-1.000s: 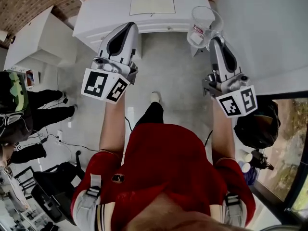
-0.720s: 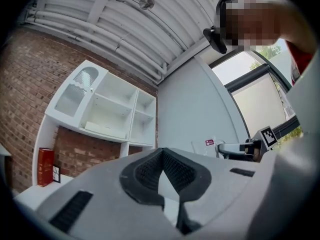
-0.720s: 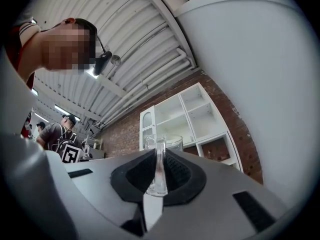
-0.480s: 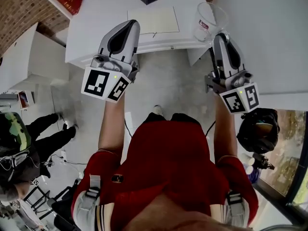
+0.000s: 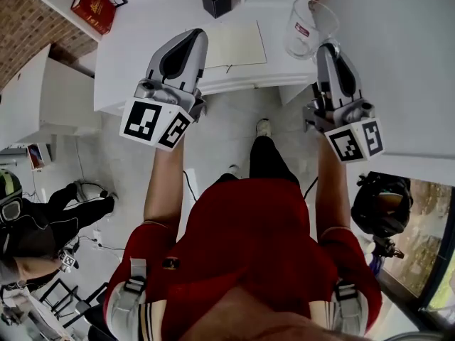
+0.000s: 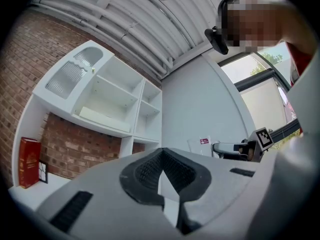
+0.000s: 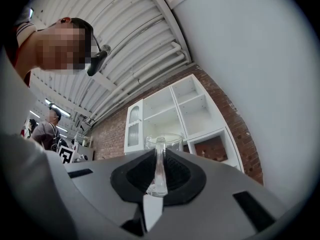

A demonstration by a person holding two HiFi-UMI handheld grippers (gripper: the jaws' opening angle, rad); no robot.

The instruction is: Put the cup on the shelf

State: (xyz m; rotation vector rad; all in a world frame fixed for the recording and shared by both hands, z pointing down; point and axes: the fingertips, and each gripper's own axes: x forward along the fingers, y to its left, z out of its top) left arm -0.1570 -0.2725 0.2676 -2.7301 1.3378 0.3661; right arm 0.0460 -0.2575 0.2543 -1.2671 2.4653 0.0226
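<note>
A clear glass cup (image 5: 309,28) with a small red label hangs over the white counter's right end, held by its handle (image 7: 160,166) in my right gripper (image 5: 327,48), which is shut on it. In the right gripper view the cup (image 7: 164,142) stands upright past the jaws, with the white shelf unit (image 7: 172,114) on the brick wall behind it. My left gripper (image 5: 186,45) is shut with nothing in it, above the counter's front edge. The left gripper view has the shelf unit (image 6: 107,101) ahead and the cup (image 6: 200,146) off to the right.
On the white counter (image 5: 142,45) lie a cream pad (image 5: 238,45), a black box (image 5: 215,0) and a red book (image 5: 92,7). A white wall (image 5: 398,55) rises at the right. A person in black (image 5: 43,222) stands on the floor at lower left.
The view has moved forward over the counter; the book and black box have come further into view. The right gripper carries the cup further over the counter. The person at left has shifted downward in view.
</note>
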